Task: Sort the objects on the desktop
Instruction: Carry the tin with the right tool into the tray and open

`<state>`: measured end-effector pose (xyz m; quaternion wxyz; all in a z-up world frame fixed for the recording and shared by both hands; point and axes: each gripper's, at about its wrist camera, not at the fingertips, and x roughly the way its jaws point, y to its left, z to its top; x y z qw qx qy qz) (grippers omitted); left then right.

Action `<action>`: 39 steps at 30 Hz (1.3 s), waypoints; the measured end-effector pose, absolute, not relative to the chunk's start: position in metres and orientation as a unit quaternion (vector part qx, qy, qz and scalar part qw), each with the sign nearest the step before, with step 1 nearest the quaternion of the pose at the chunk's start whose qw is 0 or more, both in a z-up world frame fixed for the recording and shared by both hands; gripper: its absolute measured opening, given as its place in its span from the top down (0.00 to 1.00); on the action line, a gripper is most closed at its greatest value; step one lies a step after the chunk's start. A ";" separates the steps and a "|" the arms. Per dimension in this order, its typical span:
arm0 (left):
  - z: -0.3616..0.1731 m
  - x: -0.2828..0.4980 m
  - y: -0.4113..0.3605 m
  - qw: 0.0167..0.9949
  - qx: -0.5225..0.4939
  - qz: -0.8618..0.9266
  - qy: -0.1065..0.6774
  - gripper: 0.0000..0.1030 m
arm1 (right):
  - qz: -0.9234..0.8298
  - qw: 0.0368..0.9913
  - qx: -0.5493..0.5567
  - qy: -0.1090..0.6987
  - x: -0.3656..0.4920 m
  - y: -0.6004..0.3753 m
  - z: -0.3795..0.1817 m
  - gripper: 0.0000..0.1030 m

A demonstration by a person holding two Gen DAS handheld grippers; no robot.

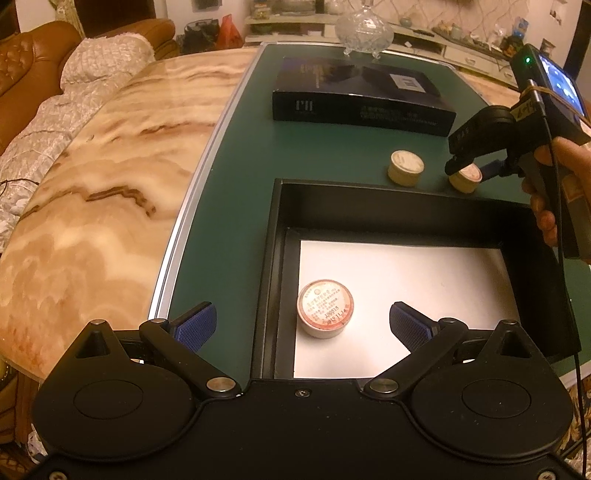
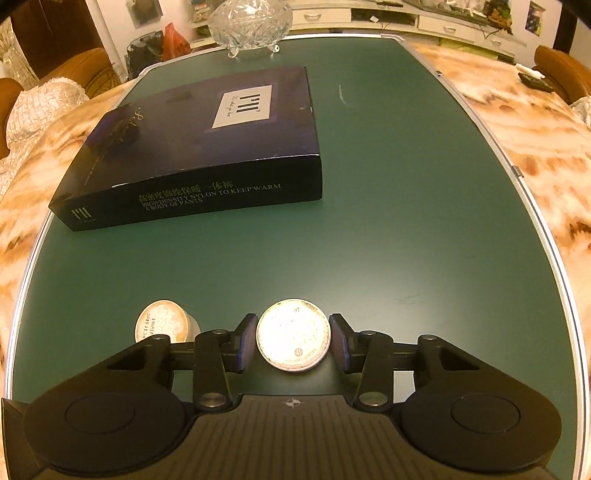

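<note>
My left gripper is open and empty, held over the near left corner of an open black box with a white floor. One small round tin lies inside that box, between my fingers and below them. Two more round tins stand on the green mat beyond the box: one stands free, the other sits between the jaws of my right gripper. In the right wrist view my right gripper has a blue pad close on each side of that tin. The free tin is to its left.
A closed dark flat carton lies on the green mat behind the tins. A cut-glass bowl stands at the mat's far edge. Marble tabletop surrounds the mat, with a sofa to the left.
</note>
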<state>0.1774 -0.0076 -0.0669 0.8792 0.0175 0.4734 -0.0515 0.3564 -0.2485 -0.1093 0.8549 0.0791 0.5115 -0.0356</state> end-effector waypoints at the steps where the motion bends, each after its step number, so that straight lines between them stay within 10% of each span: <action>1: -0.067 0.177 -0.008 0.879 0.018 -0.051 0.474 0.01 | -0.035 0.856 0.079 0.510 0.355 -0.249 -0.108 0.56; 20: -0.047 0.141 -0.001 0.885 0.009 -0.037 0.464 0.01 | -0.001 0.873 0.066 0.484 0.259 -0.240 -0.029 0.56; 39: -0.034 0.102 0.003 0.889 0.013 -0.029 0.458 0.01 | -0.002 0.844 0.060 0.533 0.196 -0.235 -0.074 0.56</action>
